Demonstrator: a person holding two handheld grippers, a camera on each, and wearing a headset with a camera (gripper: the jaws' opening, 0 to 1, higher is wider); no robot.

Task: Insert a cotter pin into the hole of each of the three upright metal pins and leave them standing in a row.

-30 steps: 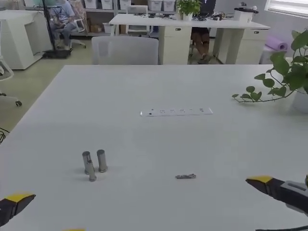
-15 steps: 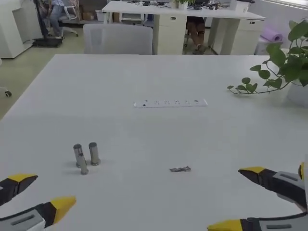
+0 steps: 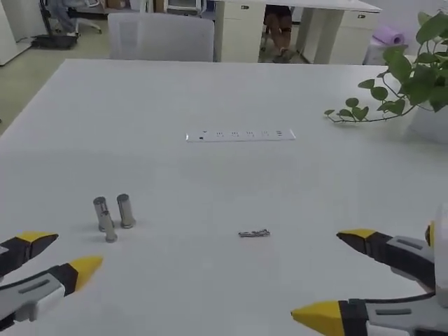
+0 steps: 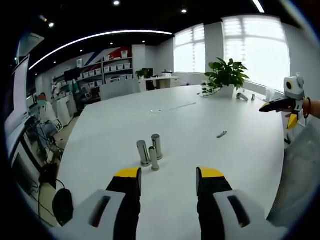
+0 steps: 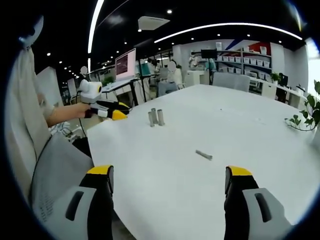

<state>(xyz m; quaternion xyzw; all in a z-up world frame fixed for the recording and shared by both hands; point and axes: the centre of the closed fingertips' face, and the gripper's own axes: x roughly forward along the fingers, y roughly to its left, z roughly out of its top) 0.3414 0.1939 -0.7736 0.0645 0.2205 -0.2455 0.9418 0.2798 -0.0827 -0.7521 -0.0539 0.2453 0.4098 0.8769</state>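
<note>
I'm holding the left claw (image 3: 64, 253) and right claw (image 3: 325, 276) released, gripping nothing. The cotter pin (image 3: 253, 233) is lying flat on the desk (image 3: 231, 182), its long axis running left-right, ahead-left of the right claw, which is nearer. I'm counting one cotter pin and three upright metal pins (image 3: 110, 215), clustered near the left claw.

left gripper (image 3: 64, 253): lower left of frame, jaws parted, tips pointing right | right gripper (image 3: 329, 276): lower right, jaws wide, tips pointing left
</note>
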